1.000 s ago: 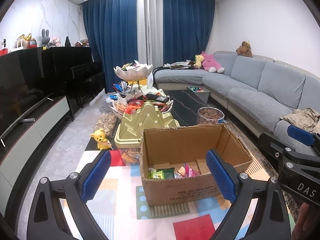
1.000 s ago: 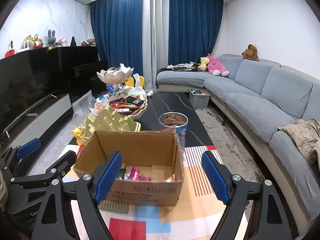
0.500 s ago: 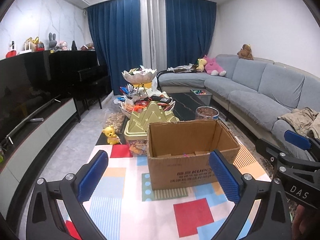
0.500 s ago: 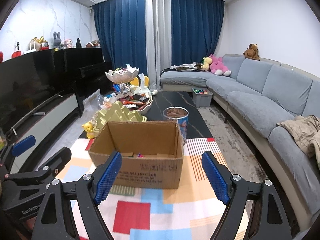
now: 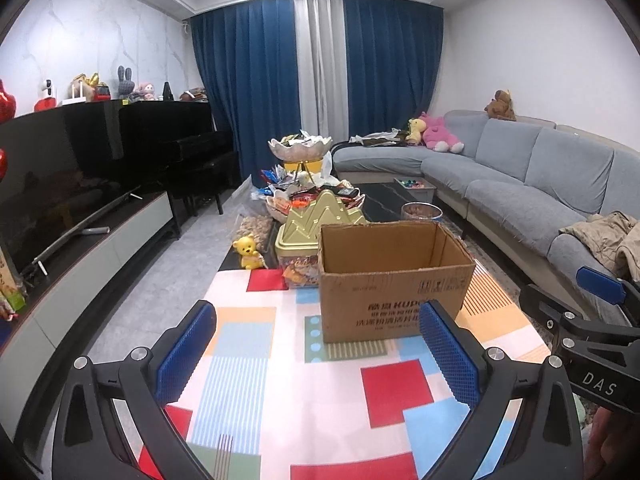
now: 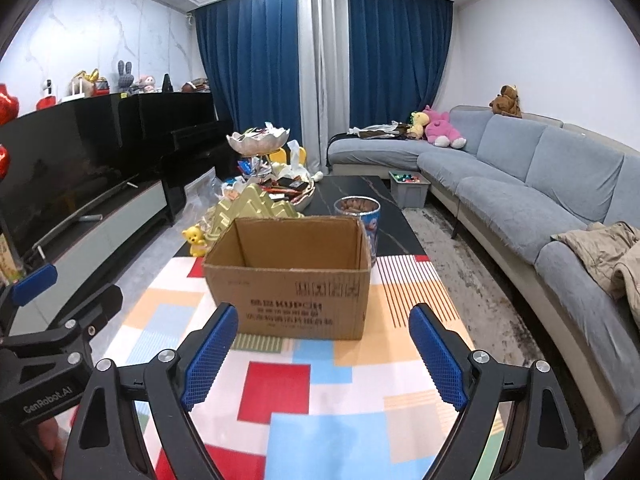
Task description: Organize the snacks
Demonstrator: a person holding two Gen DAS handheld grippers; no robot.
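Observation:
An open cardboard box [image 5: 394, 280] [image 6: 290, 280] stands on a colourful patchwork tablecloth [image 5: 280, 380] [image 6: 320, 380]; its inside is hidden from here. Behind it sit a gold mountain-shaped snack tin [image 5: 316, 220] [image 6: 250, 208], a tub of nuts [image 5: 421, 213] [image 6: 357, 210] and a heaped snack tray [image 5: 304, 196]. My left gripper [image 5: 316, 344] is open and empty, well short of the box. My right gripper [image 6: 320, 350] is also empty, its jaws still opening, in front of the box.
A yellow bear toy [image 5: 250, 252] stands at the table's left edge. A tiered bowl [image 5: 300, 148] tops the far clutter. A grey sofa [image 5: 540, 200] runs along the right, a TV bench [image 5: 80, 256] along the left.
Both grippers have drawn back from the box, which now looks smaller and farther off with its contents out of sight. More tablecloth shows in front.

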